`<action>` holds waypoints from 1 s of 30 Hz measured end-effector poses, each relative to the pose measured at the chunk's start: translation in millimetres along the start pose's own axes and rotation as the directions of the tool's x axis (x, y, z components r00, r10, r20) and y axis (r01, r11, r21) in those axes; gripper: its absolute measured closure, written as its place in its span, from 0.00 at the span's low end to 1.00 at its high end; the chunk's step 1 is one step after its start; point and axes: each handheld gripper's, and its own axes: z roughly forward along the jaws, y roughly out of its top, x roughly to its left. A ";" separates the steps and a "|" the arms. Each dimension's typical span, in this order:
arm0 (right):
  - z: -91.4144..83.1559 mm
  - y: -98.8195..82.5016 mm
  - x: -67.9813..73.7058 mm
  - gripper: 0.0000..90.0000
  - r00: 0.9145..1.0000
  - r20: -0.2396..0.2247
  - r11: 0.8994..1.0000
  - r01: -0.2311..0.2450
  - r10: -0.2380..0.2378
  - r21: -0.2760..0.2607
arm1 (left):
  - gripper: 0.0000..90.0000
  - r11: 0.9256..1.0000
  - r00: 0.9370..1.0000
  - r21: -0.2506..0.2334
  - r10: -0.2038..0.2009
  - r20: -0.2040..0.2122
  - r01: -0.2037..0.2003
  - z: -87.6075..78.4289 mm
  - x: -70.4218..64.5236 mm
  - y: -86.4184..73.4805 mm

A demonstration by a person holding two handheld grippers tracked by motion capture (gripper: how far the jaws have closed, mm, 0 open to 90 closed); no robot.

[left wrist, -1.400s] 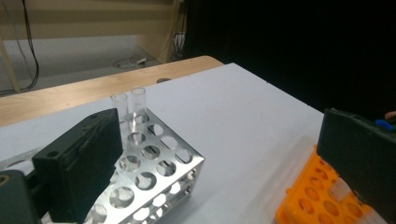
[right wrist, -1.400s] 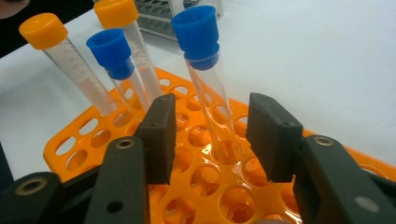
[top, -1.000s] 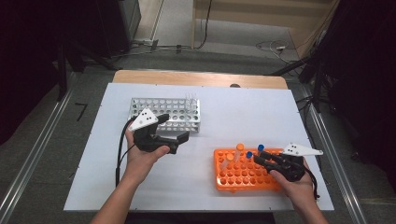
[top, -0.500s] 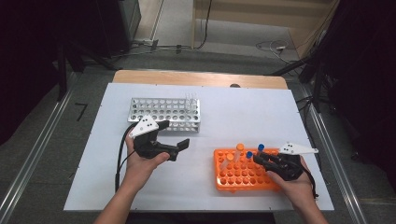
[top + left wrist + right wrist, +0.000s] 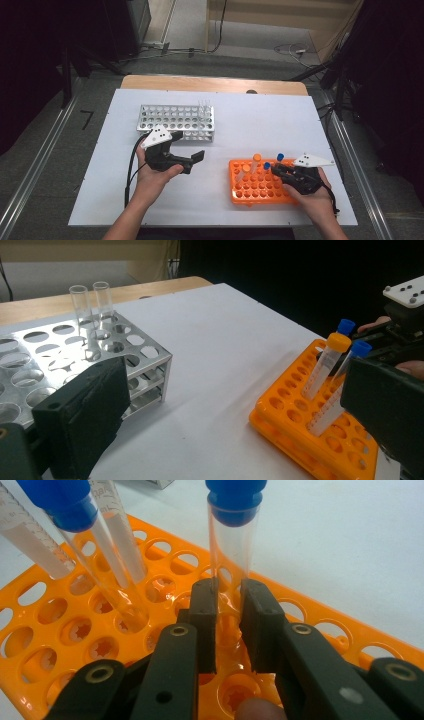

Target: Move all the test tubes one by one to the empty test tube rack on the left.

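An orange tube rack (image 5: 250, 189) lies at the front right of the white table. My right gripper (image 5: 279, 169) reaches into it from the right. Its jaws have just been closing and are now shut on a clear tube with a blue cap (image 5: 231, 555), low on its body. This tube (image 5: 280, 157) stands upright in the rack. Another blue-capped tube (image 5: 267, 165) and an orange-capped tube (image 5: 257, 158) lean in nearby holes. My left gripper (image 5: 187, 146) hovers open and empty in front of a metal rack (image 5: 176, 121).
Two bare glass tubes (image 5: 204, 106) stand in the metal rack's far right corner, seen again (image 5: 92, 305) in the left gripper view. White table top (image 5: 260, 120) lies between the racks. A wooden edge (image 5: 215, 84) runs along the back.
The right gripper's jaws have drawn in onto the blue-capped tube. The left gripper has sunk slightly towards the person. Neither hand has otherwise shifted.
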 end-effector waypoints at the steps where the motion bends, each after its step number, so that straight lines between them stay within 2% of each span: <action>1: -0.1 0.0 -0.6 0.83 1.000 -0.003 1.000 -0.004 0.004 0.000 | 0.00 1.000 1.000 0.000 0.000 0.000 0.000 0.1 -0.1 -0.1; 7: -3.7 -0.6 -3.3 0.83 1.000 -0.017 0.999 -0.026 0.025 -0.037 | 0.00 1.000 1.000 0.002 0.003 0.004 -0.003 0.1 -1.2 0.1; 17: -20.1 1.1 -5.7 0.83 0.999 -0.035 0.991 -0.020 0.015 -0.130 | 0.00 1.000 1.000 -0.003 0.009 0.020 -0.009 -0.3 -5.5 1.2; 22: -30.9 2.7 -3.0 0.83 0.997 -0.080 0.987 0.001 -0.014 -0.161 | 0.00 1.000 0.999 -0.004 0.011 0.032 -0.011 0.1 -9.1 2.1; 30: -42.1 2.5 6.0 0.83 0.989 -0.145 0.987 0.017 -0.041 -0.162 | 0.00 1.000 0.998 -0.011 0.014 0.058 -0.013 1.0 -16.1 4.1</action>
